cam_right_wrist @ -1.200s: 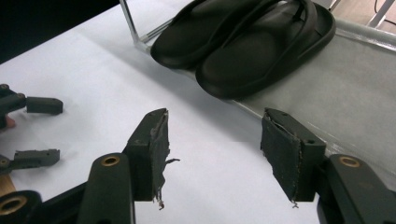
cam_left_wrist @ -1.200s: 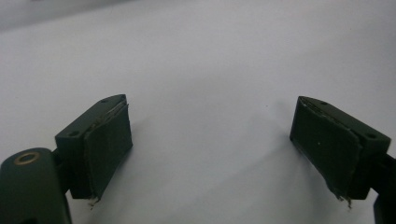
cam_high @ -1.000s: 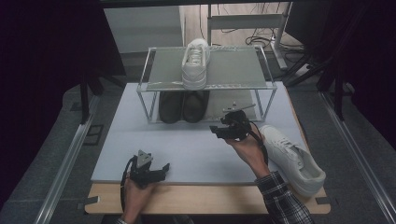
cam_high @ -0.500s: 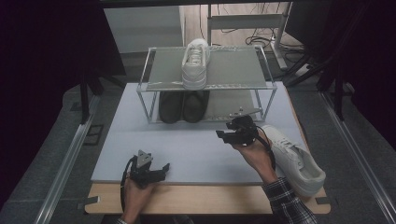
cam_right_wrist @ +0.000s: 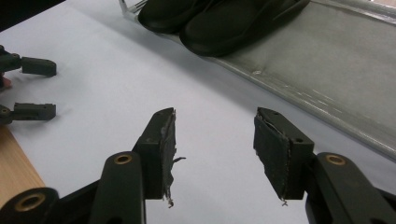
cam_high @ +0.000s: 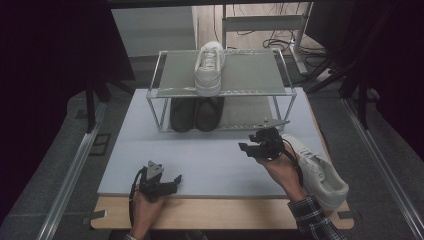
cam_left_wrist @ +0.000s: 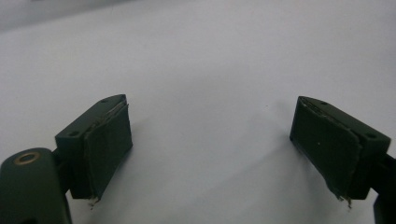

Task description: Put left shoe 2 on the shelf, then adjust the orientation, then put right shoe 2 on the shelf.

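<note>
White sneaker (cam_high: 315, 167) lies on its side just to the right of the right gripper (cam_high: 252, 146), right behind the hand that holds it — close enough that it looks like the next thing to be picked up, probably to join its partner (cam_high: 209, 67) on the top shelf of the rack (cam_high: 250, 75), which stands farther out ahead of the claw. A pair of black shoes (cam_high: 196, 112) sits on the lower shelf, up ahead and a little left of the jaws; in the right gripper view they (cam_right_wrist: 219, 18) show just beyond the open jaws. That claw is about half open with nothing between its pads (cam_right_wrist: 166, 144), only bare table (cam_high: 210, 160) below; its jaws have just been closing a little, still on nothing. Compared with a second ago, the right hand has slid sideways toward the sneaker, away from the middle of the table. The left gripper (cam_high: 167, 184) rests low at the near edge, well to the left of the other, jaws wide apart and empty — parked there, it seems, while the right does the work — and it has not shifted.
</note>
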Action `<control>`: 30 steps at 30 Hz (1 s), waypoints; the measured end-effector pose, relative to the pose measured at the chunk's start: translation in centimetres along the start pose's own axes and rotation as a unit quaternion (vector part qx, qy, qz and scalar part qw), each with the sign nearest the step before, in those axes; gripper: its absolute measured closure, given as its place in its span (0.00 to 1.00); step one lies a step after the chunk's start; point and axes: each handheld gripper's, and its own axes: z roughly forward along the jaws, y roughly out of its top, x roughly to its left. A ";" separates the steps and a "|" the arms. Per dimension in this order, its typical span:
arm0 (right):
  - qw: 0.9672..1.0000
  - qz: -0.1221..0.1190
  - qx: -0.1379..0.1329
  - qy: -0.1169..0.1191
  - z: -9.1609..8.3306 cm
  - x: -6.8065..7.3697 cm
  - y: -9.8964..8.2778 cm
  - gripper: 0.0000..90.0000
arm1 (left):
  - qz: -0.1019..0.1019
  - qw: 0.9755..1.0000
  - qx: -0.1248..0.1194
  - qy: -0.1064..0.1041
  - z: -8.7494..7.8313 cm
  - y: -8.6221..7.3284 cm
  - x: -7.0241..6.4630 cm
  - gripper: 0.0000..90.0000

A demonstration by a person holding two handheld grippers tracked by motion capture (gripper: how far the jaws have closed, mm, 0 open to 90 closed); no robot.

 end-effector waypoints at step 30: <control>0.999 0.019 0.022 -0.020 -4.2 -2.0 -4.4 0.61 | -0.002 1.000 0.000 0.000 0.0 0.0 0.0 0.14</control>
